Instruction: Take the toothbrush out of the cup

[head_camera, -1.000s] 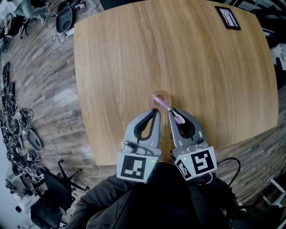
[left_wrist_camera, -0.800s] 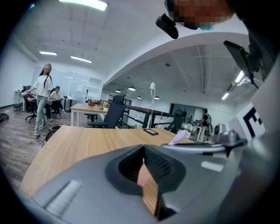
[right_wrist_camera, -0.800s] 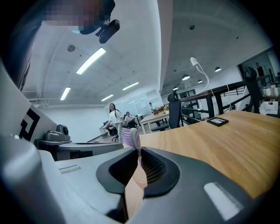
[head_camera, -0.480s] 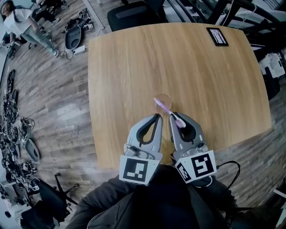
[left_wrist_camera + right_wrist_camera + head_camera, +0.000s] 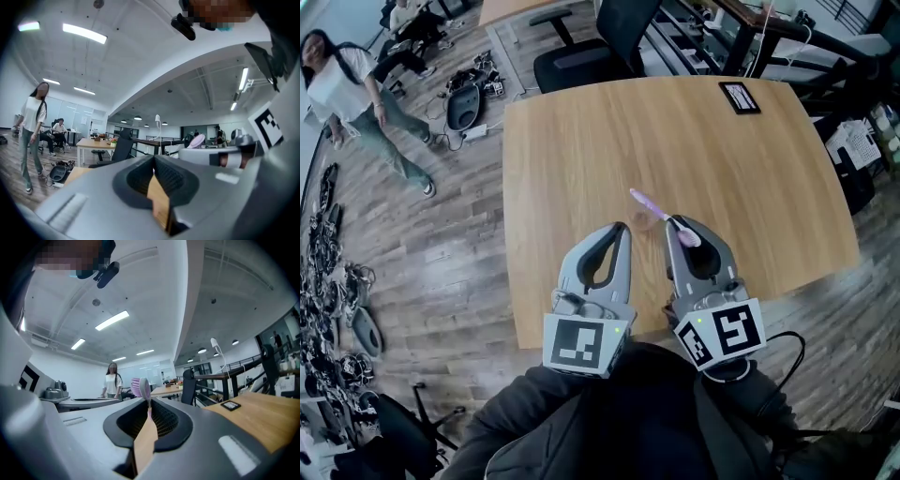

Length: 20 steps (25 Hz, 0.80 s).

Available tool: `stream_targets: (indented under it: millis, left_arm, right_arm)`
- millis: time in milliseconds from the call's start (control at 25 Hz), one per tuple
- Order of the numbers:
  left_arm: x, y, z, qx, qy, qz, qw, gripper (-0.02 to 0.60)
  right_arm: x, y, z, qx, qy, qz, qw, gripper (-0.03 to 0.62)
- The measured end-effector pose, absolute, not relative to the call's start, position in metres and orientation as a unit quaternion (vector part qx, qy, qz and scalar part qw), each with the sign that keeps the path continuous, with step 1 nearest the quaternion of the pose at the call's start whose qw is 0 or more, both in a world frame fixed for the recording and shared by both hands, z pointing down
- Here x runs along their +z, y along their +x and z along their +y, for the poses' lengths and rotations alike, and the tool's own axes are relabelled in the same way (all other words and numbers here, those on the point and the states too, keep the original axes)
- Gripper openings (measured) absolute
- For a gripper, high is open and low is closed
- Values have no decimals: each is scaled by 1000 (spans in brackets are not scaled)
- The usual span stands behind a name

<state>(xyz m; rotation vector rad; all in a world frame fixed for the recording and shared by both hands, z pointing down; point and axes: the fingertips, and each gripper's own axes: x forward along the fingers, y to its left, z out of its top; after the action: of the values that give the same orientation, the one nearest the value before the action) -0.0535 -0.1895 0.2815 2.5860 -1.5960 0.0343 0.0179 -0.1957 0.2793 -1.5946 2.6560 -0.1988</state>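
My right gripper [image 5: 675, 225] is shut on a pink toothbrush [image 5: 656, 214], which slants up-left from its jaws above the wooden table [image 5: 581, 141]. In the right gripper view the brush head [image 5: 142, 389] stands up just past the jaw tips [image 5: 149, 404]. A faint clear cup [image 5: 649, 219] seems to stand on the table under the brush, hard to make out. My left gripper [image 5: 621, 230] is held beside the right one, shut with nothing in it [image 5: 153, 159]. The left gripper view shows the pink brush [image 5: 197, 139] off to the right.
A black tablet [image 5: 739, 97] lies at the table's far right corner. A black office chair [image 5: 591, 52] stands behind the table. A person [image 5: 356, 94] walks on the wooden floor at the left, near bags and cables [image 5: 469, 94].
Both grippers have risen away from the table, the right one carrying the toothbrush. The table looks smaller and farther. A person has come into view at the upper left.
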Motion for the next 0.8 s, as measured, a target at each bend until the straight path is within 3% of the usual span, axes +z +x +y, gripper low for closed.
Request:
stream_targets:
  millis: [320, 800]
  left_arm:
    - [240, -61, -171, -15, 852, -524, 10, 8]
    - [251, -59, -155, -4, 862, -506, 17, 7]
  right_arm:
    - [236, 26, -172, -20, -537, 842, 48, 26]
    - [251, 7, -152, -24, -527, 849, 34, 25]
